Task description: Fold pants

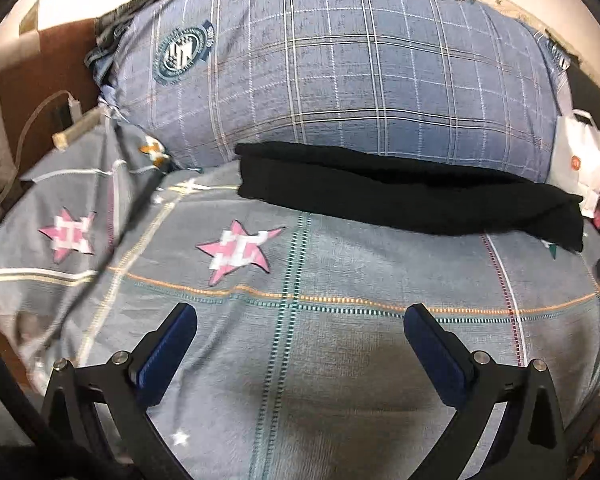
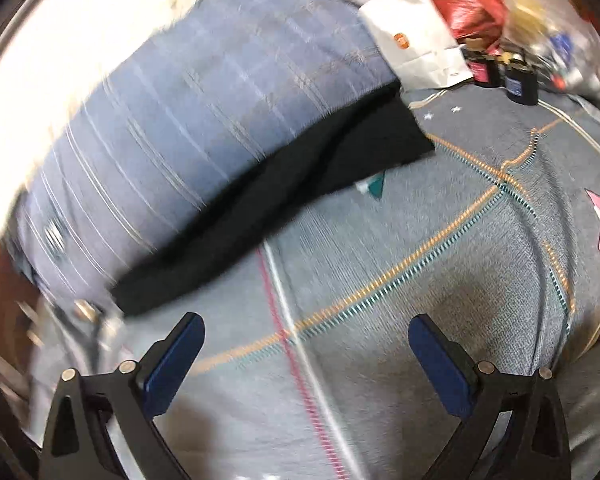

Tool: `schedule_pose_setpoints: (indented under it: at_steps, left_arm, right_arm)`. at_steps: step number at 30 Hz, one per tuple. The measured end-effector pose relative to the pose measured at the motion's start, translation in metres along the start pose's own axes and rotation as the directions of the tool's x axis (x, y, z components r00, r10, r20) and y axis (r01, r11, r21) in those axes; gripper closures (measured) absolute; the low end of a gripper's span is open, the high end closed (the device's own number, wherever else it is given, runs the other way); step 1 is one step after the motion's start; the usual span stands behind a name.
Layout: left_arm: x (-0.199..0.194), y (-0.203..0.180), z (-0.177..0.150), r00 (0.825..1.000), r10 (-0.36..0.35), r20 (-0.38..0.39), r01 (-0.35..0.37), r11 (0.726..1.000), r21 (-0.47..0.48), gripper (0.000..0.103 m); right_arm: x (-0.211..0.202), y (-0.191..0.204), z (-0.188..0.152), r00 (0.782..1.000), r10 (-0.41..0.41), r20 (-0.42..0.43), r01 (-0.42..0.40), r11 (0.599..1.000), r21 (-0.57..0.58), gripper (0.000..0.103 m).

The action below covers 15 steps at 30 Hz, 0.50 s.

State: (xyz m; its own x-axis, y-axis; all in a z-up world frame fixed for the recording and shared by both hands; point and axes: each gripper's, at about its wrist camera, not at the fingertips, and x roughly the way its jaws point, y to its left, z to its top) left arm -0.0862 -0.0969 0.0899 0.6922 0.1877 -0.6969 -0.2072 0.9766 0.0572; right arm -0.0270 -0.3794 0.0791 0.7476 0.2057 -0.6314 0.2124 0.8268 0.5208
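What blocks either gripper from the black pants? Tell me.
Nothing visible does. Only bare bedsheet lies between the open left gripper and the pants, and likewise ahead of the open right gripper.

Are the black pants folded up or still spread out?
Folded: the black pants lie as a long narrow band with stacked layers along the plaid pillow. Neither gripper touches them.

A plaid pillow (image 1: 340, 80) lies on the star-patterned sheet (image 1: 340, 360), white bag (image 1: 578, 160) beside it.
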Motion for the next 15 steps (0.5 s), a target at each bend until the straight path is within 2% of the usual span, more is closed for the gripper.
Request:
schedule_pose_setpoints:
  at_steps: [2,6,8,10,13,15]
  left_arm:
    - [-0.008,-0.001,0.002,1.0,-0.018,0.004,0.018,1.0,-0.011,0.0]
    - [-0.007,-0.006,0.009,0.999,-0.044,0.022,0.044,0.999,-0.005,0.0]
    - [-0.003,-0.008,0.005,0.999,-0.031,0.033,0.03,0.999,0.015,0.0]
    - [0.009,-0.011,0.006,1.0,-0.013,-0.015,0.013,1.0,0.028,0.0]
    - [0.018,-0.012,0.007,0.999,-0.014,-0.044,0.015,1.0,0.024,0.0]
    - [0.021,-0.014,0.008,0.999,-0.017,-0.05,0.018,1.0,0.023,0.0]
  right_arm:
    - [-0.011,0.011,0.004,0.999,0.008,0.043,-0.007,1.0,-0.015,0.0]
    - [-0.036,0.032,0.008,0.988,0.026,0.151,-0.005,0.99,-0.139,0.0]
    - [-0.038,0.04,0.007,0.978,0.005,0.206,0.04,0.976,-0.216,0.0]
    - [-0.027,0.042,0.006,0.979,-0.021,0.204,0.067,0.974,-0.218,0.0]
    - [-0.015,0.041,0.005,0.982,-0.022,0.189,0.054,0.985,-0.166,0.0]
    - [-0.005,0.045,0.005,0.985,-0.035,0.167,0.067,0.979,-0.191,0.0]
